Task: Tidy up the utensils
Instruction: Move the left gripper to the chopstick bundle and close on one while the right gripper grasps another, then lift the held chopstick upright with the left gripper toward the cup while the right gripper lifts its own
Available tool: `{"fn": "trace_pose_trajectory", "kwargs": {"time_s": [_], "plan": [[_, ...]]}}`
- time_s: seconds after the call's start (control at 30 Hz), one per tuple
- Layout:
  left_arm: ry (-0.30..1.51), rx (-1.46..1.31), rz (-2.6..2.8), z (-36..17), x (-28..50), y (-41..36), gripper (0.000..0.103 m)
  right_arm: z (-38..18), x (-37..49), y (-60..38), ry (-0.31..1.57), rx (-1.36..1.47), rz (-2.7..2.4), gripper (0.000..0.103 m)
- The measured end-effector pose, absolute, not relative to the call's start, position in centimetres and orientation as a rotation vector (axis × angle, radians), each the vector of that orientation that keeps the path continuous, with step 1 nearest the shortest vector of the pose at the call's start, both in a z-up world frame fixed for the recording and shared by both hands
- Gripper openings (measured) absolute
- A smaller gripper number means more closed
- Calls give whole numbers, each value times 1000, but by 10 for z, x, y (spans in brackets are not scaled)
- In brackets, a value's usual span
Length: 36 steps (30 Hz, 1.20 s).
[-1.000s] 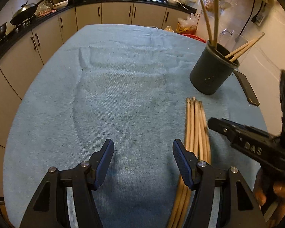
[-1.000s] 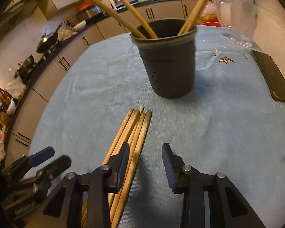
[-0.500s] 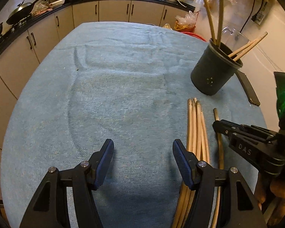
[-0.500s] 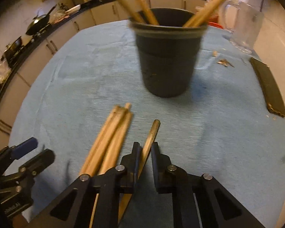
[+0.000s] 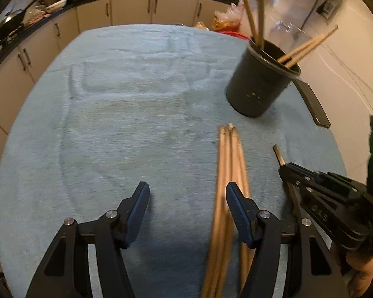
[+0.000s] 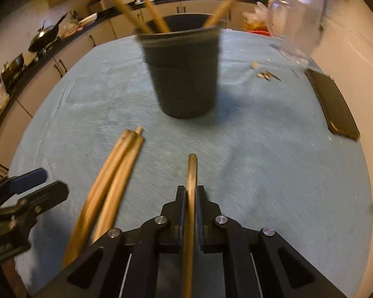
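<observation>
Right wrist view: I had the right gripper (image 6: 191, 193) pinching one chopstick (image 6: 192, 171) level toward the holder (image 6: 184, 74), left gripper (image 5: 186, 198) spread.

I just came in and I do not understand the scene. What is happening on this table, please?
A person holding two claws is sorting wooden chopsticks into a dark holder cup on a blue cloth. The right claw is shut on a single chopstick, which points toward the cup. The left claw is open and holds nothing. A bundle of chopsticks lies on the cloth. Several chopsticks already stand in the cup.
</observation>
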<state>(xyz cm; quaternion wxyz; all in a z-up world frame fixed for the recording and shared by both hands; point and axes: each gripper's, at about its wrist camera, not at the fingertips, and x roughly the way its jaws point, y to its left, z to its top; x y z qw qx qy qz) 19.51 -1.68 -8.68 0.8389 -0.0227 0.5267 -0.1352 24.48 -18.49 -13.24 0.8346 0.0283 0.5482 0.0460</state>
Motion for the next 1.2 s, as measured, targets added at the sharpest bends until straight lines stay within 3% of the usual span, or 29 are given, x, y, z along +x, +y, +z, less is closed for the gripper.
{"fn": "trace_pose_trajectory", "kwargs": {"time_s": [0.13, 0.53, 0.83, 0.9, 0.93, 1.1, 1.2], "plan": [[1129, 3, -318, -91, 208, -37, 46, -130, 234, -204, 1150, 112, 95, 10], [1169, 78, -296, -101, 239, -59, 24, -128, 221, -218, 1118, 141, 121, 10], [1157, 212, -277, -106, 260, -81, 24, -128, 228, -215, 1124, 115, 129, 11], [1163, 219, -278, -106, 267, -84, 19, -128, 232, -210, 1136, 72, 134, 11], [1161, 230, -281, -105, 265, -85, 9, -128, 234, -207, 1144, 44, 137, 11], [1154, 208, -290, -104, 269, -81, 7, -128, 247, -199, 1169, -29, 169, 10], [1058, 121, -268, -82, 258, -58, 7, -121, 250, -209, 1128, 42, 179, 8]]}}
